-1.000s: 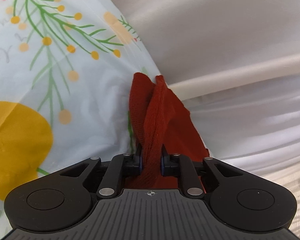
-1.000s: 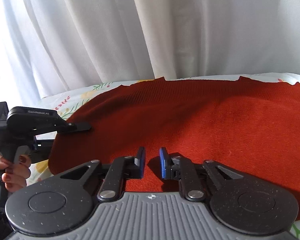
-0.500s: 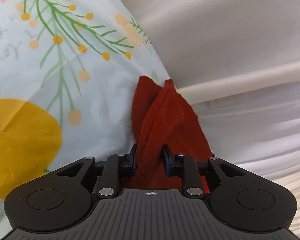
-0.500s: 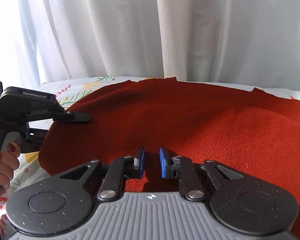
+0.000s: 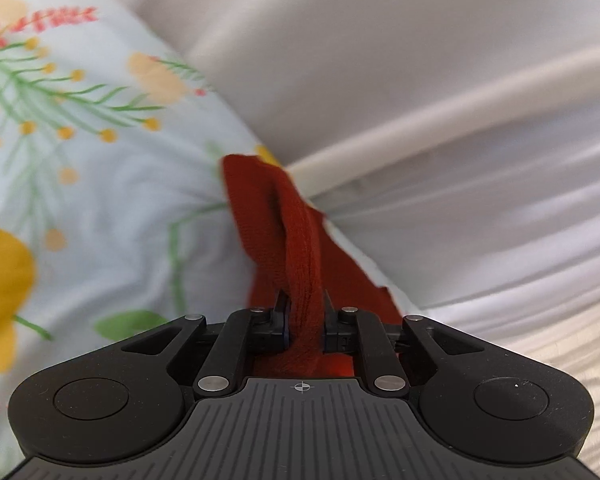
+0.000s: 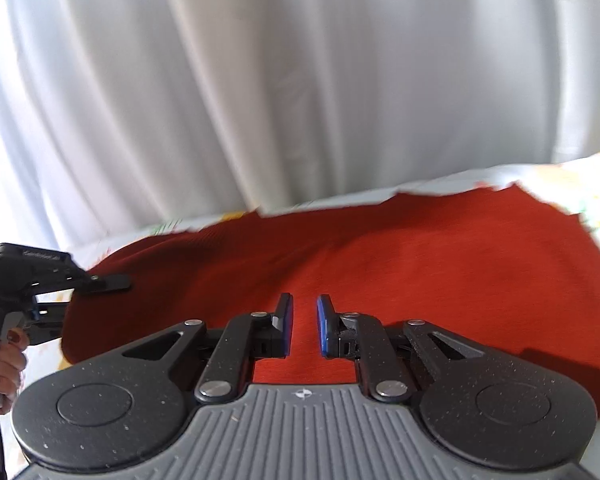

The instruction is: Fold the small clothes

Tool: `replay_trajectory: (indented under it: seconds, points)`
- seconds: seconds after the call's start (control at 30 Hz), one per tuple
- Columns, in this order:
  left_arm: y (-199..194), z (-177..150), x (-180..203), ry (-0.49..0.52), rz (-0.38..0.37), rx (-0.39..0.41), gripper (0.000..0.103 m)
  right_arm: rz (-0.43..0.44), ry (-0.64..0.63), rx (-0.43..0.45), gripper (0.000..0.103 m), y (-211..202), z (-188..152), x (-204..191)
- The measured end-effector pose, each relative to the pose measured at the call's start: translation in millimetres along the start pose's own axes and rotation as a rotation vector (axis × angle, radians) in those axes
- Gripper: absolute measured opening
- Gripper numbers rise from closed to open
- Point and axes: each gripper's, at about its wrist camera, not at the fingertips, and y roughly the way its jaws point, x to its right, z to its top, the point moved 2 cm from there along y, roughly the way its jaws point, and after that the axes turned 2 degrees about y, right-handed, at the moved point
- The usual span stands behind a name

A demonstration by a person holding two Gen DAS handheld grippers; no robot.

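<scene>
A rust-red knit garment [image 6: 400, 248] lies spread on a floral sheet [image 6: 572, 188]. My left gripper [image 5: 305, 312] is shut on a bunched edge of the garment [image 5: 300, 248], which hangs forward in a fold. In the right wrist view the left gripper [image 6: 60, 280] shows at the garment's left edge. My right gripper [image 6: 304, 320] hovers over the near middle of the garment, jaws a little apart, with nothing between them.
A white curtain [image 6: 300, 80] hangs behind the bed. The floral sheet [image 5: 80, 160] fills the left of the left wrist view, with pale fabric and a white rail [image 5: 440, 120] to the right. A hand with red nails [image 6: 0, 364] holds the left gripper.
The left gripper has shifted with the garment edge still pinched; the fold now stands narrower. The right gripper has swung to the right over the garment, jaws unchanged.
</scene>
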Motion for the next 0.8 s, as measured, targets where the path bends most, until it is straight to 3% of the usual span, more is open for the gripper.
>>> replay_trajectory:
  seconds: [0.13,0.27,0.4,0.43,0.5,0.6,0.67,0.73,0.8]
  points:
    - [20.4,-17.8,57.1,0.096,-0.03,-0.02,0.014,-0.02,0.028,0.054,0.013,-19.9,4.8,24.0]
    - [60.5,-56.8,98.8,0.262,0.033,-0.063,0.014,-0.046,0.099,0.079,0.013,-27.8,3.4,40.1]
    - [94.0,-97.5,103.8,0.346,0.105,-0.138,0.019,-0.082,0.151,0.038,0.014,-28.3,0.1,54.4]
    - [93.5,-103.8,101.0,0.347,0.095,-0.127,0.02,-0.081,0.152,0.03,0.015,-27.9,0.1,56.3]
    - [87.1,-109.6,100.4,0.366,0.056,-0.101,0.032,-0.078,0.154,0.028,0.015,-30.2,-0.9,60.1]
    - [73.7,-113.5,104.1,0.415,-0.057,-0.17,0.048,-0.09,0.163,0.022,0.015,-33.0,-3.3,64.2]
    - [58.2,-111.5,103.6,0.394,-0.091,-0.203,0.048,-0.097,0.175,0.017,0.015,-32.1,-3.6,66.8]
    - [34.6,-105.5,99.9,0.337,-0.128,-0.167,0.049,-0.103,0.184,0.008,0.015,-30.9,-4.6,66.7]
    - [13.0,-98.2,93.3,0.302,-0.106,-0.088,0.056,-0.107,0.187,0.004,0.015,-31.7,-5.5,65.3]
